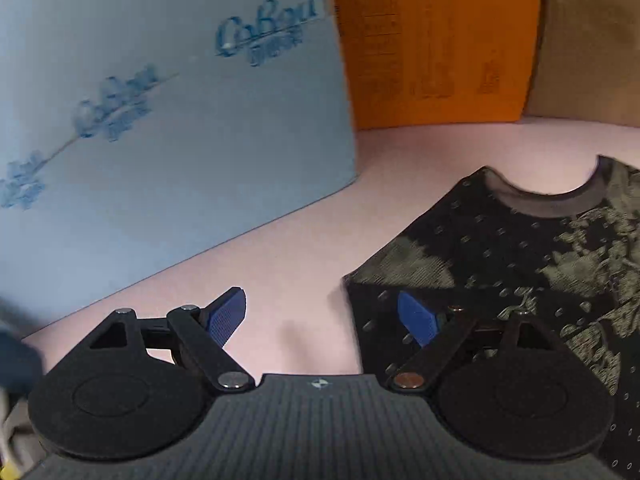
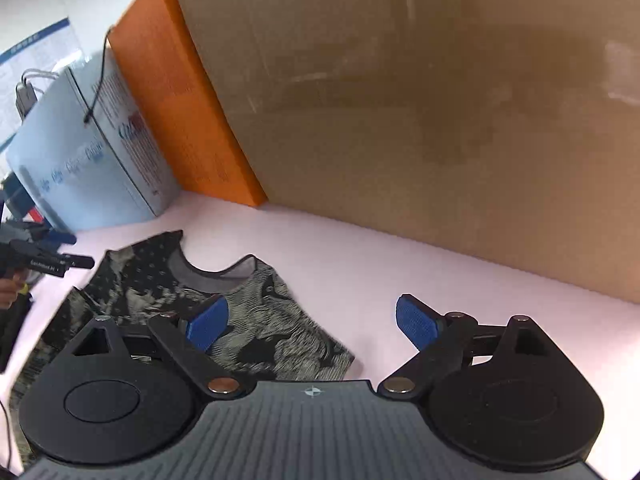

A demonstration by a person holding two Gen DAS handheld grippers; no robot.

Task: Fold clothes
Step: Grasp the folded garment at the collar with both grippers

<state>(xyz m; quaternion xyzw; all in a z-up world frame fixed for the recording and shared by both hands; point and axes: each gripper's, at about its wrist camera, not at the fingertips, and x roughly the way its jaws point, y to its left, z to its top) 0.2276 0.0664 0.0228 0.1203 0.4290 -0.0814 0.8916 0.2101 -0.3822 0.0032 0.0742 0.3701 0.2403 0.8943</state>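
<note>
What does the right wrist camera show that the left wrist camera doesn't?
Only the right wrist view shows the other gripper at its left edge, a black cable over the blue box's end, and the shirt's right side edge. Only the left wrist view shows the blue box's lettered side close up and the shirt's left edge. Both show the patterned shirt lying on the pink surface, the orange box, the brown cardboard, and open blue-padded jaws holding nothing.
</note>
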